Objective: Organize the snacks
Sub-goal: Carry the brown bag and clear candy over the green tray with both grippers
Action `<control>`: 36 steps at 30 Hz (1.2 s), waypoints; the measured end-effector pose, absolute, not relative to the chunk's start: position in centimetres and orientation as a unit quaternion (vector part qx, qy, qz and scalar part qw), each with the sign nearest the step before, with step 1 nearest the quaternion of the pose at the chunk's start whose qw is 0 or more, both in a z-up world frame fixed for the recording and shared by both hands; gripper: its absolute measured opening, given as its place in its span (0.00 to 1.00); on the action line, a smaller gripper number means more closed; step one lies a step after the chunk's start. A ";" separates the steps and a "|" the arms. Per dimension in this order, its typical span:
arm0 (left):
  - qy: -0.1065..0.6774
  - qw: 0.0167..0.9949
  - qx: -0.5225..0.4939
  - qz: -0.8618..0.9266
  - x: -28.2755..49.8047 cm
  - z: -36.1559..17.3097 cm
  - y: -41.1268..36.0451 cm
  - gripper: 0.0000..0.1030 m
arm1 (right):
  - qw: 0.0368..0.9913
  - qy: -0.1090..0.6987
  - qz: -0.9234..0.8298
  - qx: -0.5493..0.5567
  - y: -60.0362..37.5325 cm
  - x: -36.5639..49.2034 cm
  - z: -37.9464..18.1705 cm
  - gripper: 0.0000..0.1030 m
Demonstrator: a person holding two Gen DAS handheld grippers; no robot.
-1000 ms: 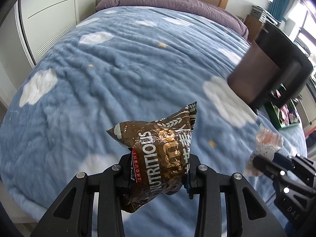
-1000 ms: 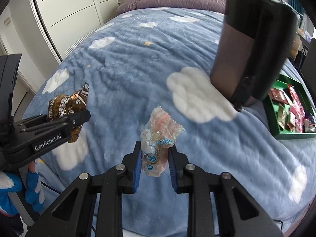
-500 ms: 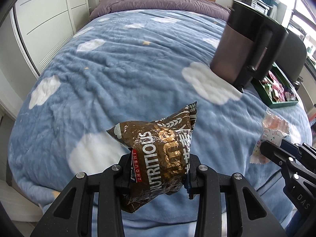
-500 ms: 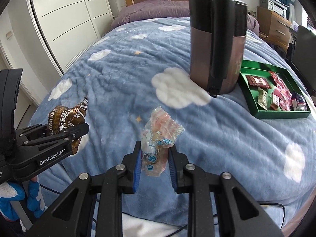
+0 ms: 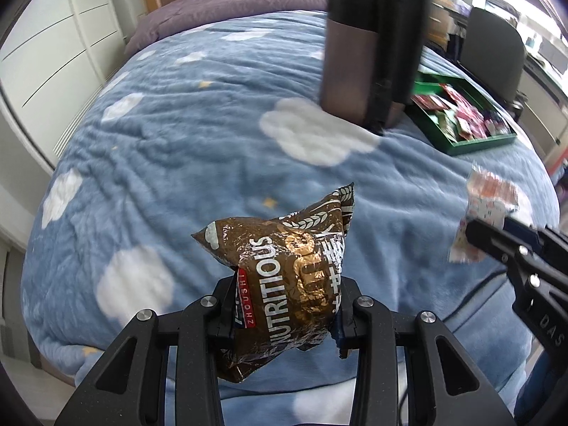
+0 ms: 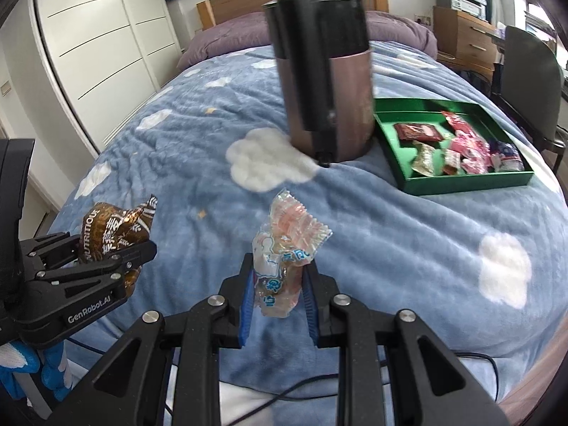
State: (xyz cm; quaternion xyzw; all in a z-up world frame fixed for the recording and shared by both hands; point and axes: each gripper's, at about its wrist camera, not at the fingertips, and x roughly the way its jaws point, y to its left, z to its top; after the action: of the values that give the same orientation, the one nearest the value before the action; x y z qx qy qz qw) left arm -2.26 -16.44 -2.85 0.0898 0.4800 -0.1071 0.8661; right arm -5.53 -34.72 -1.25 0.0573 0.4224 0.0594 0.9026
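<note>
"NUTRITIOUS", "ZHOUSHI" on brown packet [image 5: 287, 291]

My left gripper [image 5: 284, 314] is matt black and clamps a glossy brown snack bag [image 5: 287, 269] with white lettering, gold print and a small red label; my right gripper [image 6: 278, 296] is black with blue pads, pinching a clear packet [image 6: 284, 248] showing pink-orange pieces and blue print; the blanket [image 6: 372, 234] under both is soft blue, patterned with white clouds and small yellow stars; on the blanket stands a brown-and-black canister [image 6: 326, 81]; just right of the canister lies a green tray [image 6: 461, 181] of red, pink and perhaps silver wrappers.
</note>
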 end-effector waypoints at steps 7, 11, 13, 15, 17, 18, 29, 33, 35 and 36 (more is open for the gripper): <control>0.481 0.858 0.120 -0.136 -2.9 -3.2 -20.6 0.32 | 0.908 0.413 0.032 0.059 -38.0 -6.6 -1.6 0.03; 0.479 0.853 0.136 -0.155 -3.4 -3.1 -22.9 0.32 | 0.909 0.411 0.012 0.068 -40.3 -7.0 -1.9 0.03; 0.479 0.851 0.139 -0.162 -3.3 -3.0 -23.7 0.32 | 0.910 0.409 0.000 0.073 -41.5 -7.2 -2.1 0.03; 0.479 0.849 0.143 -0.171 -3.3 -3.0 -24.8 0.32 | 0.910 0.406 -0.012 0.079 -42.8 -7.3 -2.2 0.03; 0.478 0.848 0.145 -0.177 -3.3 -2.9 -25.6 0.32 | 0.911 0.405 -0.021 0.082 -43.8 -7.4 -2.2 0.03; 0.478 0.847 0.146 -0.182 -3.2 -2.8 -26.1 0.32 | 0.911 0.403 -0.026 0.084 -44.5 -7.4 -2.1 0.03; 0.470 0.838 0.154 -0.230 -2.1 -2.3 -31.7 0.32 | 0.914 0.386 -0.078 0.096 -51.5 -6.6 -1.3 0.03; 0.464 0.838 0.153 -0.243 -1.2 -1.9 -33.6 0.32 | 0.915 0.382 -0.087 0.096 -53.3 -5.4 -1.2 0.03; 0.462 0.838 0.150 -0.248 -0.6 -1.6 -34.6 0.32 | 0.916 0.380 -0.089 0.091 -54.0 -4.7 -0.9 0.03; 0.456 0.840 0.152 -0.252 -0.1 -1.2 -35.3 0.32 | 0.917 0.380 -0.089 0.086 -54.4 -4.1 -0.7 0.03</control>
State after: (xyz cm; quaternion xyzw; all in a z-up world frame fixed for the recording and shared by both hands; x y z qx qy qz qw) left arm -0.14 -35.32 -1.24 0.1520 0.4558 -0.2518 0.8401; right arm -4.11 -54.36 -0.70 0.0863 0.3795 -0.0886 0.9169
